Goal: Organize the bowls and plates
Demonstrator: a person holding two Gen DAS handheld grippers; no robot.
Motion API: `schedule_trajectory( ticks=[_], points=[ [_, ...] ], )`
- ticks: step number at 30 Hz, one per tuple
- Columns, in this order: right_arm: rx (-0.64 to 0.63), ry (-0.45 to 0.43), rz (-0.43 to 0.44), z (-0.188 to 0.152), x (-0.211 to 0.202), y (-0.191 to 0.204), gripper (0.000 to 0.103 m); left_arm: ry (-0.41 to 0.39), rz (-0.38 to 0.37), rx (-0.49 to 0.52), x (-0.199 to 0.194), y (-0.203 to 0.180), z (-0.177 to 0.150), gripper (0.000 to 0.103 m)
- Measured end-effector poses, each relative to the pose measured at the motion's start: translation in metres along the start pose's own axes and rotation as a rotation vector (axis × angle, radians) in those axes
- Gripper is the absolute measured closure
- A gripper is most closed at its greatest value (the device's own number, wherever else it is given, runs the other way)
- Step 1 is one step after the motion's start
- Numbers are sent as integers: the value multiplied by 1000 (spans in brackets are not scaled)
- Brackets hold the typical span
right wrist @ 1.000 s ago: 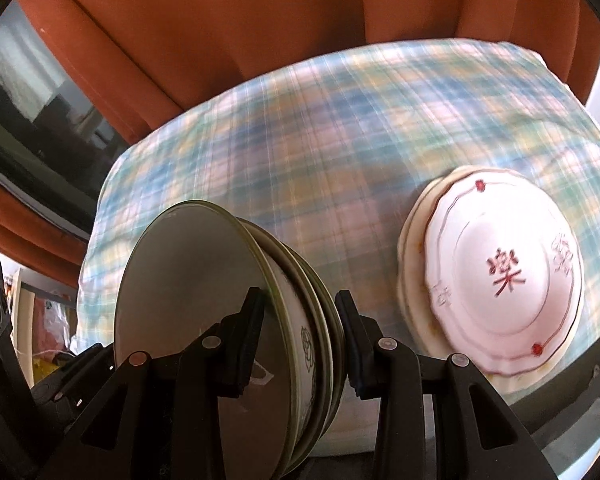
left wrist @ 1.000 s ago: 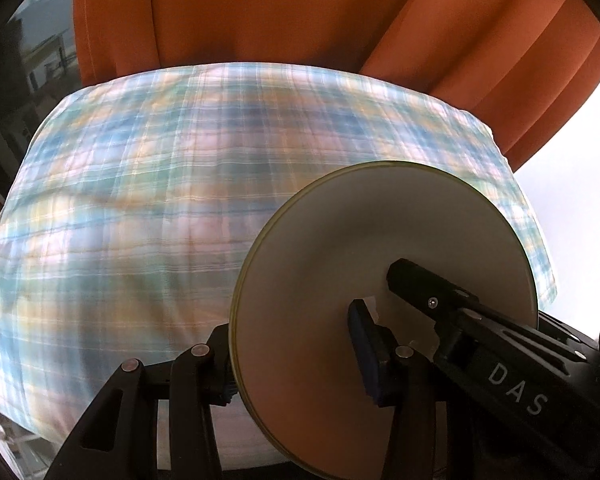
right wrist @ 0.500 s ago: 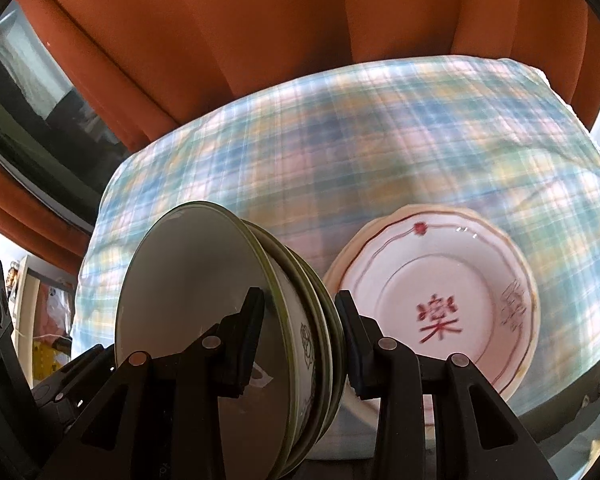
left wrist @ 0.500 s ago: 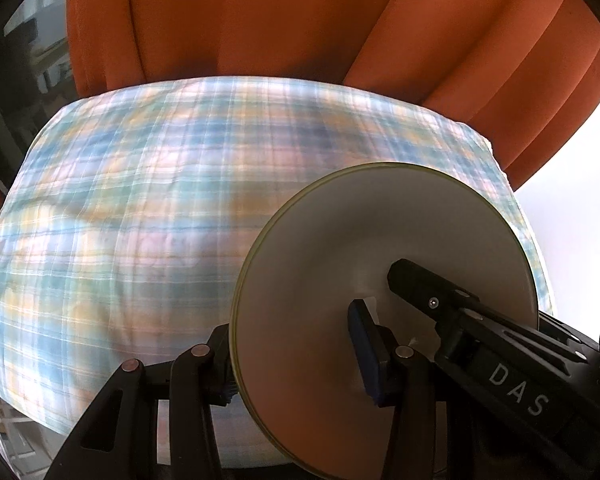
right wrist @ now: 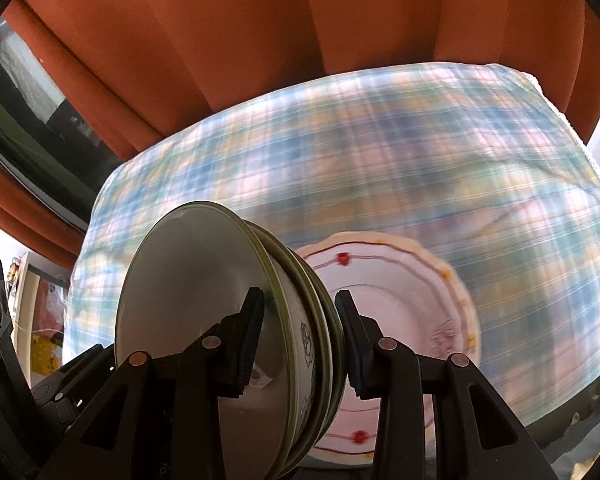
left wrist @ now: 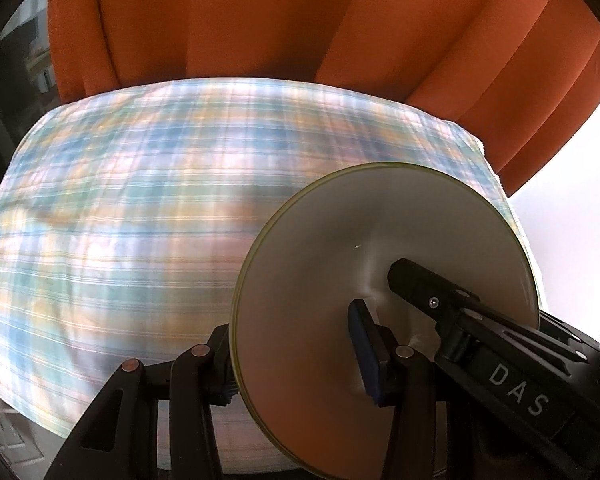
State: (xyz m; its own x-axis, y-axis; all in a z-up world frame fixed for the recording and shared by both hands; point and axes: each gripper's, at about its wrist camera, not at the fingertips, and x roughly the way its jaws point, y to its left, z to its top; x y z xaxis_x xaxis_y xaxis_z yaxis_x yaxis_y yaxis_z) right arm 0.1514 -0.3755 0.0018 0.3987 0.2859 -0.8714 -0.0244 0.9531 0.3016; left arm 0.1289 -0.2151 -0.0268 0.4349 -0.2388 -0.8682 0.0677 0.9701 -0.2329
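- Left hand-held gripper [left wrist: 292,354]: jaws pinch the rim of a stack of green-edged bowls [left wrist: 380,300], held on edge. One finger sits behind the stack, the blue-padded finger [left wrist: 364,356] presses inside the top bowl's grey cavity.
- Right hand-held gripper [right wrist: 298,336]: jaws clamp the same stack of green-edged bowls [right wrist: 204,320] on the opposite rim. One pad is inside the top bowl, the other against the outer wall of the bottom one. At least three nested rims are visible, and a dark line drawing shows on one outer wall.
- In the left wrist view the right tool's black body, marked "DAS", reaches into the bowl from the lower right. So both tools carry one stack between them, off the surface.
- Below and beyond: worktop under a blue, yellow and white plaid tablecloth [right wrist: 420,160], blurred in both views.
- A white plate with scalloped edge and red trim [right wrist: 412,300] lies flat on the cloth, just behind and below the bowls in the right wrist view, partly hidden by them. Whether more plates sit under it, I cannot tell.
- Orange curtain [left wrist: 300,20] hangs behind the worktop's far edge.
- Dark window frame [right wrist: 28,112] at far left.
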Motion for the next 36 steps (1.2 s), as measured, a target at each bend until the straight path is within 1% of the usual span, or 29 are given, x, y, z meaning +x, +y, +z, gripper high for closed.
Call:
schedule_trajectory(
  ticks=[7,12,16,23,24,29,36],
  points=[
    [-24,14,-24,3,-3,-34,63,10,-25,-30,17,-30,-4,57],
    [-40,33,-47,4,-1,-53,63,30,-44,-58,30,-43,-7,57],
    [-59,57,-63,3,5,-61,63,50,-50,-90,38,-43,-11,57],
    [-105,122,-66,3,24,-58,63,89,-36,-154,49,-33,-16,57],
    [-109,133,-64,3,28,-57,63,85,-34,-155,48,-32,-15,57],
    [-124,130,-66,7,32,-50,63,88,-7,-135,49,-30,-12,57],
    [-76,142,-39,9,36,-58,63,87,32,-75,51,-39,-7,57]
  ],
)
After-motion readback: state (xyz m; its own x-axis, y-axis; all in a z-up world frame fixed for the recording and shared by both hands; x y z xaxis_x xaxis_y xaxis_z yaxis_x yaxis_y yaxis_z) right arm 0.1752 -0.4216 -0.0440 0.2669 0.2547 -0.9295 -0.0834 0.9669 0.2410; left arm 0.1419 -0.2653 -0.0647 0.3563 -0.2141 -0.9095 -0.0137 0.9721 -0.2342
